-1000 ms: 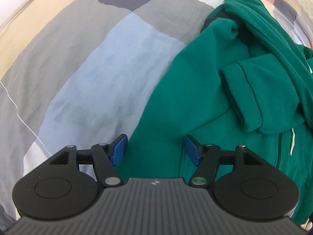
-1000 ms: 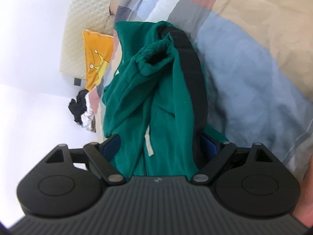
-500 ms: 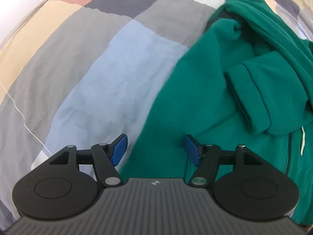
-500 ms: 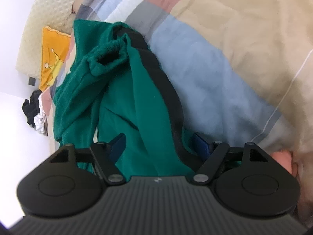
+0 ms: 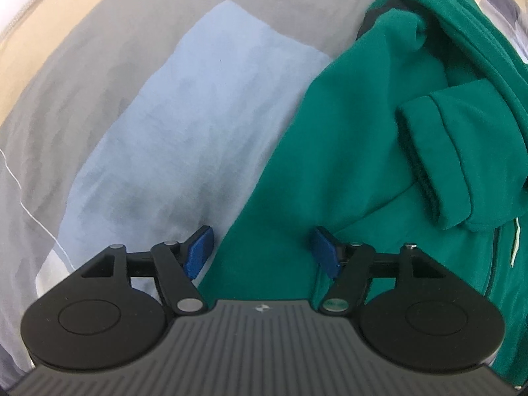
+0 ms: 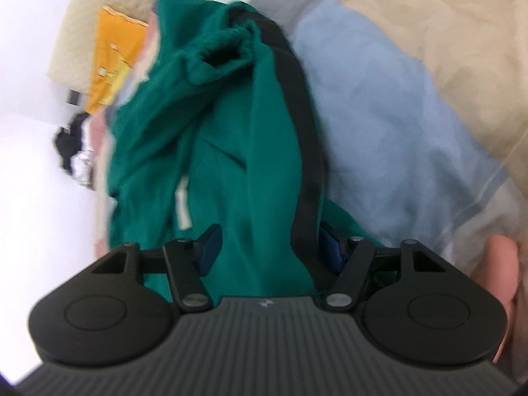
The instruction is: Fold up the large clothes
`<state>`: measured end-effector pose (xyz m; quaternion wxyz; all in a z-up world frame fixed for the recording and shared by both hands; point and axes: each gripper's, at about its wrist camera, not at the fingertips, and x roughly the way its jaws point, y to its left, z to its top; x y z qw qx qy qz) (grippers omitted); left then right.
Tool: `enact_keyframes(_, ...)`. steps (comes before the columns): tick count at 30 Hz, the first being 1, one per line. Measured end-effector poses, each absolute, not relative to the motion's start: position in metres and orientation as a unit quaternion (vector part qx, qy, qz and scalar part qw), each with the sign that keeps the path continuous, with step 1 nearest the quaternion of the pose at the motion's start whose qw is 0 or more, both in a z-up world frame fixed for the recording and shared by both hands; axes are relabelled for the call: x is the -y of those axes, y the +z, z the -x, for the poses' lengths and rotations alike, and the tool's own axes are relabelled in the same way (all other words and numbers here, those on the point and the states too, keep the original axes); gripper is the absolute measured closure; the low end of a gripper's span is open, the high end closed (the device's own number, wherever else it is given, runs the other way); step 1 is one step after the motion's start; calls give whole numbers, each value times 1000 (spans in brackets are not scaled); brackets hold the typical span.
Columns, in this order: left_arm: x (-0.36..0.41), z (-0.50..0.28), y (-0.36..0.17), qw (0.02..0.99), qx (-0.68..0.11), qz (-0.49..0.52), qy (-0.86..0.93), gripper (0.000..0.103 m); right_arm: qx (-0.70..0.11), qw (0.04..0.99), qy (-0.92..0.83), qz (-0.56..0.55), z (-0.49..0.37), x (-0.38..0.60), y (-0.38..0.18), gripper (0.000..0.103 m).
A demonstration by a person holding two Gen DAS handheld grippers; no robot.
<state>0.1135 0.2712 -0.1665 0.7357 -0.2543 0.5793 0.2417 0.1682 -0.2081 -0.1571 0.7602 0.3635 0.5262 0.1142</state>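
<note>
A dark green zip jacket (image 5: 346, 165) lies crumpled on a patchwork bed cover (image 5: 198, 115). One sleeve cuff (image 5: 432, 165) is folded over its front. My left gripper (image 5: 260, 247) points down over the jacket's left edge. Its jaws are opening, one pad above the cover and one above the green cloth, pressing on nothing. In the right wrist view the jacket (image 6: 231, 165) rises between the jaws of my right gripper (image 6: 269, 247). These jaws are closing around a green fold with a black band (image 6: 307, 165). I see no firm pinch.
A yellow pillow (image 6: 112, 66) and a cream quilted headboard (image 6: 99, 16) stand beyond the jacket. Dark crumpled clothes (image 6: 71, 145) lie at the bed's far left edge. A person's hand (image 6: 498, 270) holds the right gripper. A white drawstring (image 5: 514, 244) hangs by the zip.
My left gripper has sunk closer to the jacket's edge. The right gripper's jaws have narrowed around the green fold, and its view has swung over the jacket and back.
</note>
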Motion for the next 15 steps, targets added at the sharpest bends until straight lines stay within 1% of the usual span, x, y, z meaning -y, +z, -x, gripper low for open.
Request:
enact_keyframes(2, -270, -116, -169, 732, -590, 249, 233, 27, -529, 766, 103, -350, -169, 205, -158, 37)
enact_keyframes(6, -257, -119, -169, 731, -610, 219, 212, 27, -541, 774, 105, -313, -171, 194, -159, 37)
enact_keyframes(7, -253, -119, -168, 732, -614, 209, 207, 28, -544, 771, 112, -311, -171, 193, -159, 37)
enact_keyframes(9, -239, -119, -165, 738, -624, 172, 191, 35, -546, 766, 132, -312, -172, 192, -158, 37)
enact_keyframes(10, -234, -118, -162, 741, -624, 158, 192, 44, -546, 765, 138, -313, -171, 192, -158, 37)
enact_keyframes(11, -229, -116, -160, 744, -622, 144, 198, 56, -545, 765, 142, -312, -170, 191, -156, 37)
enact_keyframes(12, -225, -115, -158, 746, -620, 133, 202, 63, -544, 768, 146, -306, -169, 190, -154, 47)
enact_keyframes(13, -222, -113, -155, 750, -617, 124, 206, 76, -544, 773, 145, -293, -167, 188, -152, 54)
enact_keyframes(14, -221, -111, -152, 754, -611, 122, 208, 94, -543, 777, 143, -283, -166, 187, -149, 68)
enact_keyframes(15, -222, -109, -149, 761, -602, 135, 199, 96, -540, 780, 144, -280, -165, 187, -147, 75)
